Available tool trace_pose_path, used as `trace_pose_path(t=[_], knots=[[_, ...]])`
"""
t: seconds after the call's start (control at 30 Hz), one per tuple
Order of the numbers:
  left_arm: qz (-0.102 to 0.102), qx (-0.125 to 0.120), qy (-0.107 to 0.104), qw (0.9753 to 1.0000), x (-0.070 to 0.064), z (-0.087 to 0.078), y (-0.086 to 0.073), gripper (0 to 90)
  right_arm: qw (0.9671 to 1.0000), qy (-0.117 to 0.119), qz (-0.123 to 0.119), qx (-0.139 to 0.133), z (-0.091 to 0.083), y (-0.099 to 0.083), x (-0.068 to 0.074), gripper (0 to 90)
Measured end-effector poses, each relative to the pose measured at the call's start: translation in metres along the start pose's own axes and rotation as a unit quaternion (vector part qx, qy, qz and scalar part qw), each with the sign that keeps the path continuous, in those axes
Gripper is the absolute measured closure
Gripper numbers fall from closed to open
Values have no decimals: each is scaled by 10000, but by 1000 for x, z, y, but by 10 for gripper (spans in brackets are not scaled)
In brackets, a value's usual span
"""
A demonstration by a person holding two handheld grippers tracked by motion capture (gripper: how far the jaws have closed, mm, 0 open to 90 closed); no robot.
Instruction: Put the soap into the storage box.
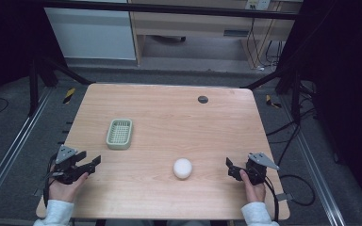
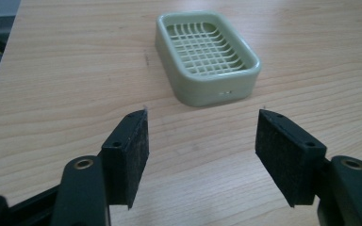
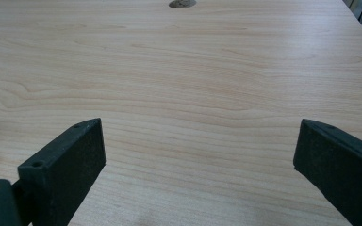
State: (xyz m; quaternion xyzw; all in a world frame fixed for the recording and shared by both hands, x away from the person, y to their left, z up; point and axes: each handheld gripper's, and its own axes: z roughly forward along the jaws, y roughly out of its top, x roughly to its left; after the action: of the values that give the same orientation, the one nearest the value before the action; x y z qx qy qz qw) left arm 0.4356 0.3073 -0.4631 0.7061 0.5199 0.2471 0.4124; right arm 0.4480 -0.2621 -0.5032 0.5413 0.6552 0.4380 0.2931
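The left gripper [image 1: 88, 161] sits at the near left edge of the wooden table [image 1: 169, 108], held in the person's left hand [image 1: 65, 186]. Its jaws stand wide apart and grasp nothing. In the left gripper view, the same gripper [image 2: 201, 136] points toward the green soap dish [image 2: 206, 56], which lies just beyond the jaw tips and apart from them.

In the high view, the soap dish [image 1: 119, 133] rests flat on the left half of the table, with its slotted grid facing up and empty.

The right gripper [image 1: 231, 168] sits at the near right edge, jaws released and empty. In the right gripper view, its jaws [image 3: 198, 146] frame bare wood.

The white soap bar [image 1: 182, 168] lies near the front centre of the table, between the two grippers and closer to the right one, touching neither. It is well apart from the soap dish.

A round dark grommet [image 1: 202, 99] sits at the far side of the table.
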Motion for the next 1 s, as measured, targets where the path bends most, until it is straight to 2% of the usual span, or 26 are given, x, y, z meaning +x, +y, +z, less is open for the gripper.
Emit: trace_pose_path(t=[0.17, 0.27, 0.63, 0.73, 1.0], knots=[[111, -12, -140, 9998, -9, -1, 5, 360, 10000, -4, -19, 45, 0, 0, 0, 32], [260, -4, -269, 9993, -17, -4, 9, 360, 10000, -40, -21, 53, 0, 0, 0, 32], [503, 62, -439, 9977, -35, -3, 18, 336, 9999, -5, -56, 96, 1, -1, 0, 33], [652, 80, -463, 9968, -45, -2, 23, 318, 9999, 26, -61, 121, 1, 0, 0, 33], [870, 180, -564, 9944, -64, 3, 28, 289, 9999, 8, -60, 102, 0, 0, 0, 33]])
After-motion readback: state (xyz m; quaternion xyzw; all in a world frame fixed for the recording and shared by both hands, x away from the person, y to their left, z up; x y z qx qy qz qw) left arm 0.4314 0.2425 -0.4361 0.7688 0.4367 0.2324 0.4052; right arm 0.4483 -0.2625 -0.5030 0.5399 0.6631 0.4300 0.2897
